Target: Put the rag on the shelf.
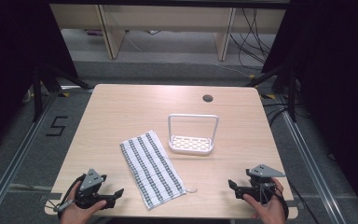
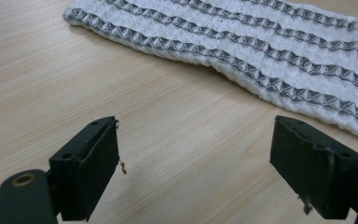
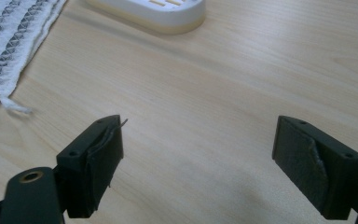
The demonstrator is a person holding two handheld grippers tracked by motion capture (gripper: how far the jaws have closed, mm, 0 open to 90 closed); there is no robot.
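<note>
High view: striped towel (image 1: 152, 169) lies flat mid-table, left of the white rack (image 1: 191, 135). Left gripper (image 1: 113, 198) left of towel, right gripper (image 1: 234, 187) right of it, both low, level.
Left gripper view: jaws spread, empty, towel (image 2: 279, 51) ahead.
Right gripper view: jaws spread, empty; towel (image 3: 9, 42) far left.

black digit "5" (image 1: 56, 126) marked on grey floor (image 1: 23, 140), left of table (image 1: 121, 107).

left hand-held gripper (image 2: 196, 158): jaws wide apart, nothing between | striped towel (image 2: 261, 51) ahead (flat) | wooden table (image 2: 74, 84)
</note>
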